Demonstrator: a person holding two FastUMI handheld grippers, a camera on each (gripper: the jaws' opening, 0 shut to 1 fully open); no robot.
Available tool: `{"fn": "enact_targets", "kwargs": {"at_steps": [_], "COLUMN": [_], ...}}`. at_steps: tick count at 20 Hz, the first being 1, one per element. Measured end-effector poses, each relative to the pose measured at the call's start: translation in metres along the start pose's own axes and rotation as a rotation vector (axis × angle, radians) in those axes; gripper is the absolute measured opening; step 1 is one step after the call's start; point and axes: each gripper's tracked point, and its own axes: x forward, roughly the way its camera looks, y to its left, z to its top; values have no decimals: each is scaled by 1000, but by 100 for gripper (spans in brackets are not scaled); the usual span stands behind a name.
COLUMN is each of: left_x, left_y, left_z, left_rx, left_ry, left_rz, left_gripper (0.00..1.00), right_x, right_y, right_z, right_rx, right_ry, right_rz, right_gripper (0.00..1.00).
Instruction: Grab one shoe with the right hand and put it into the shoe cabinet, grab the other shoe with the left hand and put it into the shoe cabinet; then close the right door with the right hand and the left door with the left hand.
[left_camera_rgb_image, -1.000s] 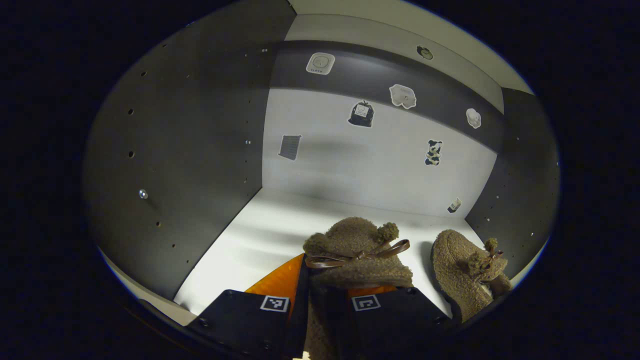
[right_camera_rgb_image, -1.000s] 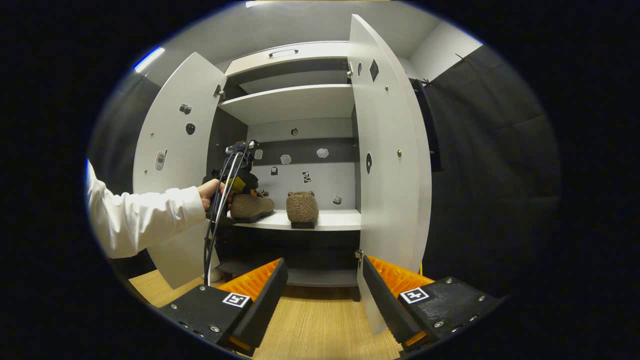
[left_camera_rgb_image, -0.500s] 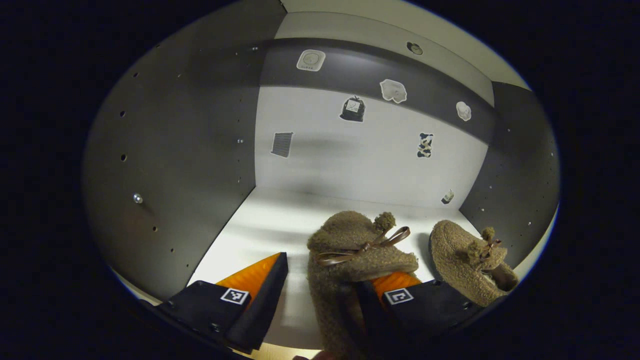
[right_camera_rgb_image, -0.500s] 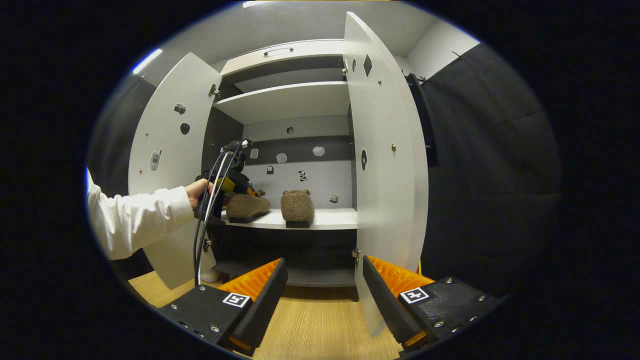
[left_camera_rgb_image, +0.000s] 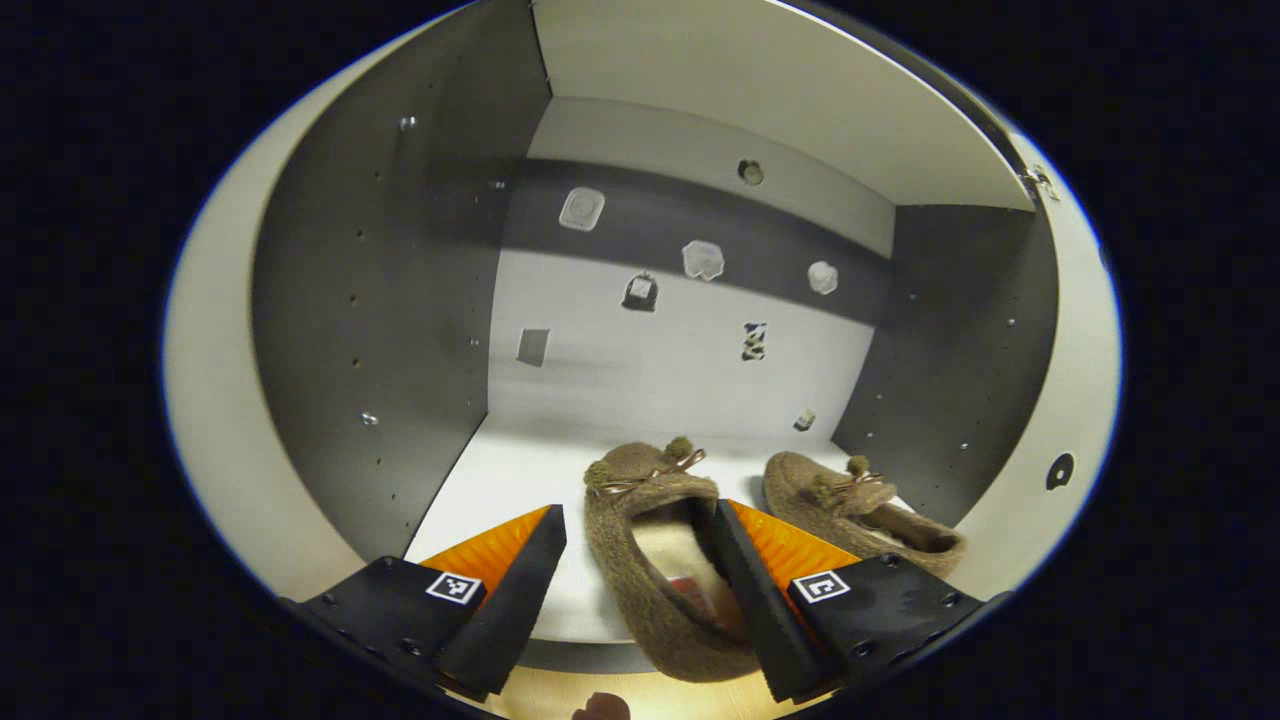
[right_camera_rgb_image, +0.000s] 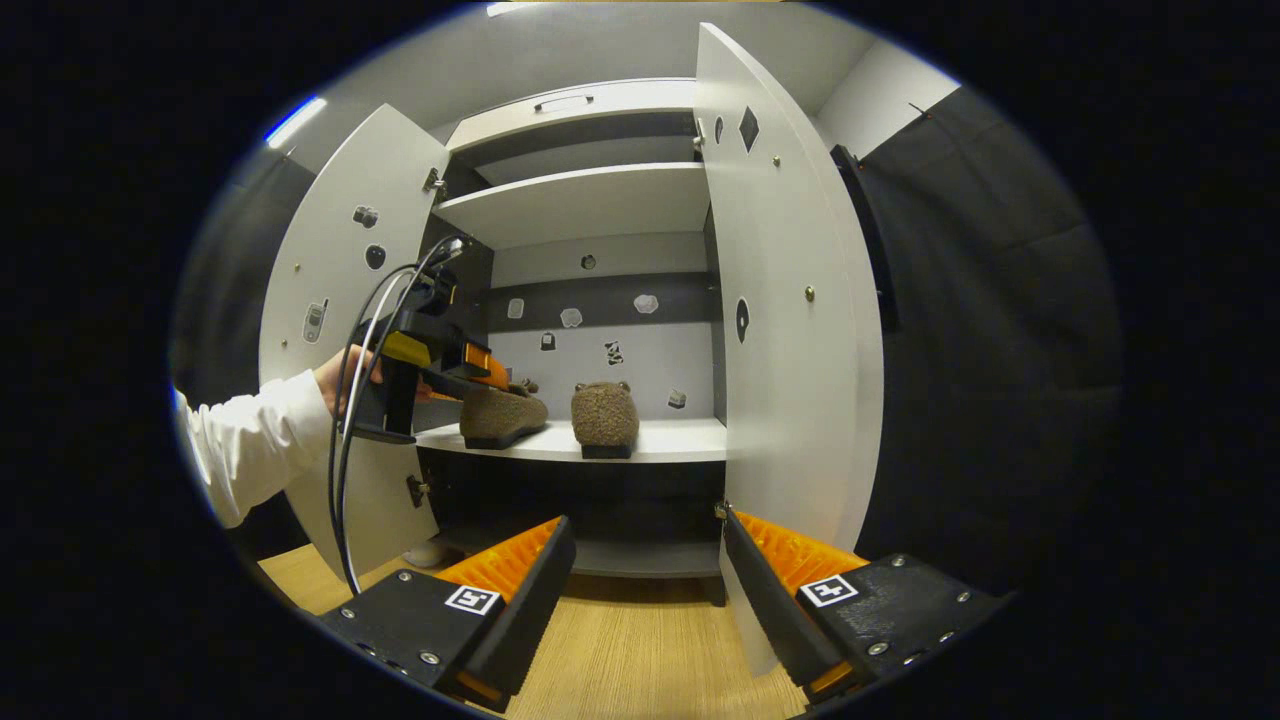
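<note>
**Fuzzy brown shoes both on the shelf; doors stand open**

Left gripper view: the left gripper (left_camera_rgb_image: 635, 590) is held with its jaws spread apart, nothing clamped. One brown shoe (left_camera_rgb_image: 650, 560) is seen between the fingers, heel towards the camera at 6 o'clock and toe with its bow at 12 o'clock, so its long axis runs straight into the cabinet. Its heel overhangs the front edge of the white shelf (left_camera_rgb_image: 500, 475). The right-hand finger lies close along the shoe's side; contact cannot be told. The second shoe (left_camera_rgb_image: 860, 500) is set at 2 o'clock, just beside the first, toe inward. Stickers are scattered on the back wall.

Right gripper view: the right gripper (right_camera_rgb_image: 645, 590) hangs low over the wooden floor (right_camera_rgb_image: 620, 660), jaws wide and empty. The right door (right_camera_rgb_image: 790, 330) stands at 1 o'clock, its edge nearest these jaws, so the next move is judged to be a push on it. The left door (right_camera_rgb_image: 340, 330) at 10 o'clock is fronted by a sleeve (right_camera_rgb_image: 250, 450) and the left gripper, which would need to clear first.
</note>
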Motion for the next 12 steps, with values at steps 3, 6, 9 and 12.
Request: {"fn": "enact_targets", "kwargs": {"at_steps": [3, 6, 9, 12], "left_x": [-45, -91, -134, -167], "left_y": [-16, -34, -47, -50], "left_z": [19, 26, 12, -8], "left_rx": [68, 108, 103, 110], "left_ry": [-113, -199, -223, -256], "left_rz": [-15, -35, -64, -48], "left_gripper": [97, 97, 96, 94], "right_x": [0, -1, -5, -9], "right_y": [8, 16, 25, 33], "right_z": [3, 8, 11, 14], "right_rx": [17, 16, 13, 15], "right_ry": [-1, -12, -18, -32], "right_rz": [21, 38, 55, 68], "right_gripper": [94, 94, 93, 93]}}
